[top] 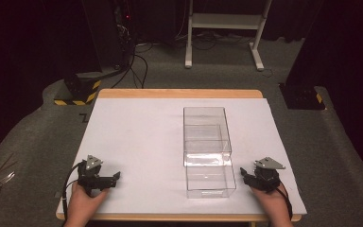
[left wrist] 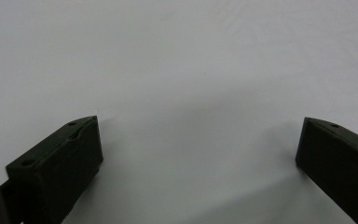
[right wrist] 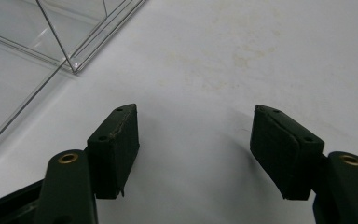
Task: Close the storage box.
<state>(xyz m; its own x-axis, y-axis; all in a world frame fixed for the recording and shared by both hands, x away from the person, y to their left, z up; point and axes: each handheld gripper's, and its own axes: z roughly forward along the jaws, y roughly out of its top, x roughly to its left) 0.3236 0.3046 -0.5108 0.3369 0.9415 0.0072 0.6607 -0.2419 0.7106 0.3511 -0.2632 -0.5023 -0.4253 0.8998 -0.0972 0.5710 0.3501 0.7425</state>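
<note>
White table cover (top: pixel 142 137) under dim room light, grey carpet around. Lower left of frame: left gripper (top: pixel 115 178), jaws wide apart, nothing between, over bare sheet. Centre right: clear plastic box (top: pixel 207 137), its drawer (top: pixel 211 179) pulled toward the near edge. Lower right: right gripper (top: pixel 244 174), jaws apart, empty, just beside the drawer.

Glossy clear plastic box (top: pixel 207 142), matt tabletop (top: pixel 137 137)

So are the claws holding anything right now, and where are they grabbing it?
Nothing is held. The left gripper and right gripper both stand open over the bare white table, apart from the clear box.
</note>
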